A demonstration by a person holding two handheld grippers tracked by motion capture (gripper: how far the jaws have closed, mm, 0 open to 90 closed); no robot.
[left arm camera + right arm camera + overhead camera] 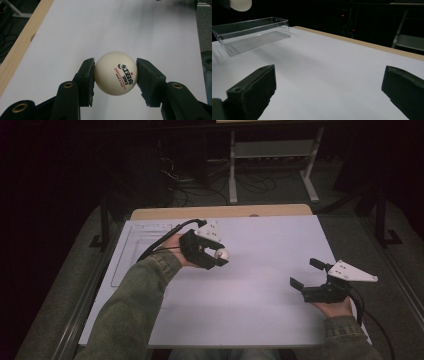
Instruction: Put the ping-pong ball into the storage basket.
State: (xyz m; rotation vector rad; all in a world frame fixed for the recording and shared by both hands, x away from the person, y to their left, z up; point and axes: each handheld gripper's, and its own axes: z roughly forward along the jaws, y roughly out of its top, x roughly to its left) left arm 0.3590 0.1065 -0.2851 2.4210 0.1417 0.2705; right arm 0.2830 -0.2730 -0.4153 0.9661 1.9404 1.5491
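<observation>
A white table-tennis ball (116,73) with red and black print sits clamped between the two black jaws of my left gripper (115,77). From above, that left gripper (219,256) hovers over the left-centre of the white table top with the ball (221,253) at its tip. My right gripper (305,272) rests near the right edge, jaws spread wide with nothing between them. In the right gripper view the right gripper (329,87) stands open over bare white surface.
A clear plastic tray (252,33) lies on the table's far left (132,247). The white board (270,295) covers a wooden table whose far edge (225,212) shows. Beyond it stand a metal frame and cables on the floor.
</observation>
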